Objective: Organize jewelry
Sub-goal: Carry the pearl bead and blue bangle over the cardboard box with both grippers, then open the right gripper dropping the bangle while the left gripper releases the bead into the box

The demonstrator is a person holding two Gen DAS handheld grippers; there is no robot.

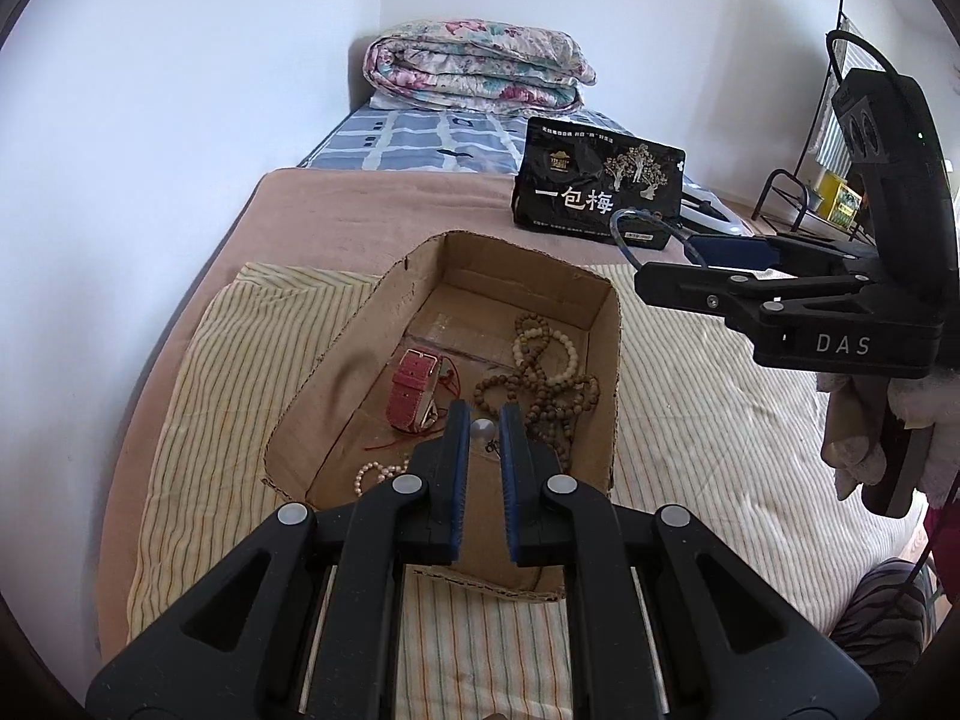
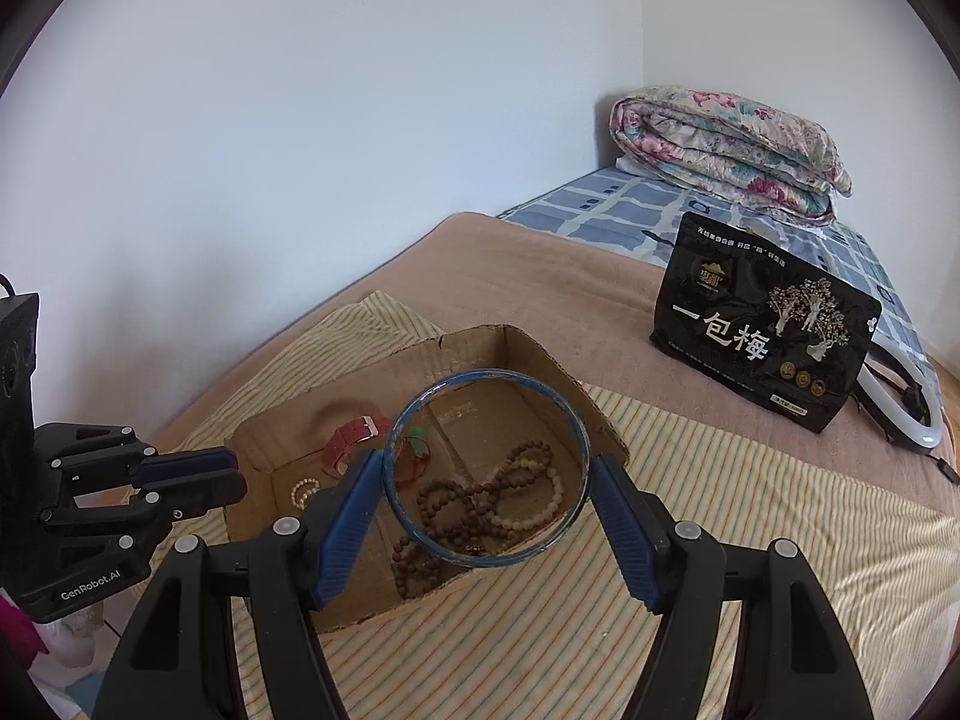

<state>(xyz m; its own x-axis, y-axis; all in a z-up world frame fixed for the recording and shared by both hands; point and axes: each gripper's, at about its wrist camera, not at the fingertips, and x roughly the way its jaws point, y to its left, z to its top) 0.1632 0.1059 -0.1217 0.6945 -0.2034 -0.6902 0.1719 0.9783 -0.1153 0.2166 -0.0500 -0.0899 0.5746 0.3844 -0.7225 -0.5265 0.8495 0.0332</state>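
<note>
Blue bangle (image 2: 486, 468): at centre frame above the box (image 2: 540, 354), right gripper (image 2: 487, 510) jaws clamped across its width, left gripper (image 1: 485, 420) jaws closed on nothing; judged rigid, light, slippery, best gripped on opposite rim edges.

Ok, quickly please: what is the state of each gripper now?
Left gripper: closed, holding nothing, above the cardboard box.
Right gripper: closed on the blue bangle, held across its width.

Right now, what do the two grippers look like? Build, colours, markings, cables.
Both are matte black plastic linkages with silver pivot pins and ribbed blue pads. The left gripper reads "GenRobot.AI" in white. The right gripper reads "DAS" and has a black cable above its camera housing.
</note>
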